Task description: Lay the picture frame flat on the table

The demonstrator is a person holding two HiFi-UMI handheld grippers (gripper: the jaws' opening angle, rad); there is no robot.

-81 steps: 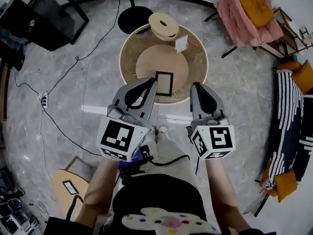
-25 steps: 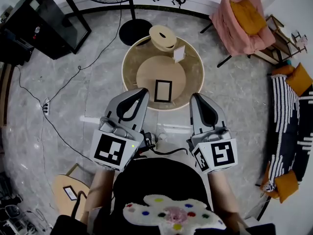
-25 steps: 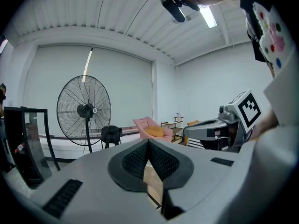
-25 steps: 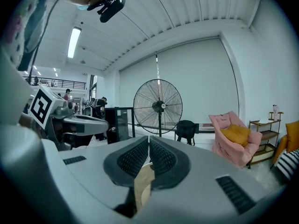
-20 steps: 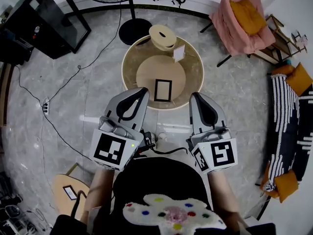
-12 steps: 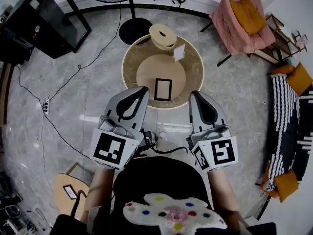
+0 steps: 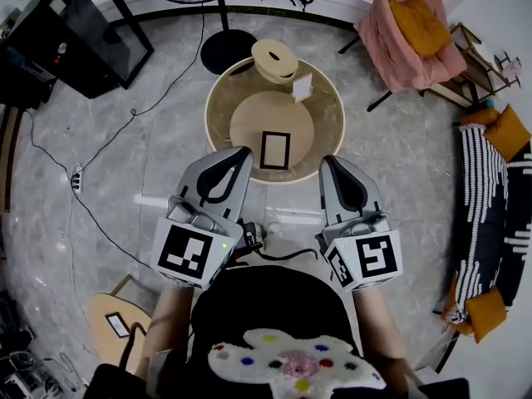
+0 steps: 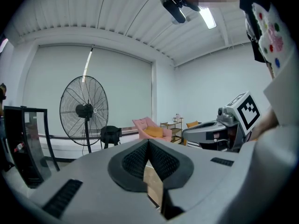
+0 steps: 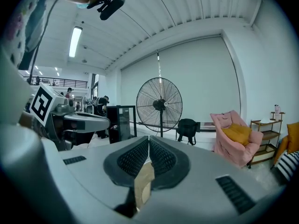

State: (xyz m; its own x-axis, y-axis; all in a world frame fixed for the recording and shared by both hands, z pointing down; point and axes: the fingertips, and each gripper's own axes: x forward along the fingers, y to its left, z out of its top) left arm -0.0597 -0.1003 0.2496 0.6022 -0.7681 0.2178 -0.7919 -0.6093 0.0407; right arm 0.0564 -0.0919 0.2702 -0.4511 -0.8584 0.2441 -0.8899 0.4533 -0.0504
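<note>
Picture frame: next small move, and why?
Probably nothing more than resting: the picture frame seems to lie flat on the round table, and the left claw and right claw are shut, empty and short of the table.

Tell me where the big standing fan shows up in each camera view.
Head view: the fan stands at the top edge, left of centre, its head partly cut off.
Left gripper view: left of centre.
Right gripper view: near the centre.
Shared landmark: the pink armchair, right of the fan in all three.
</note>
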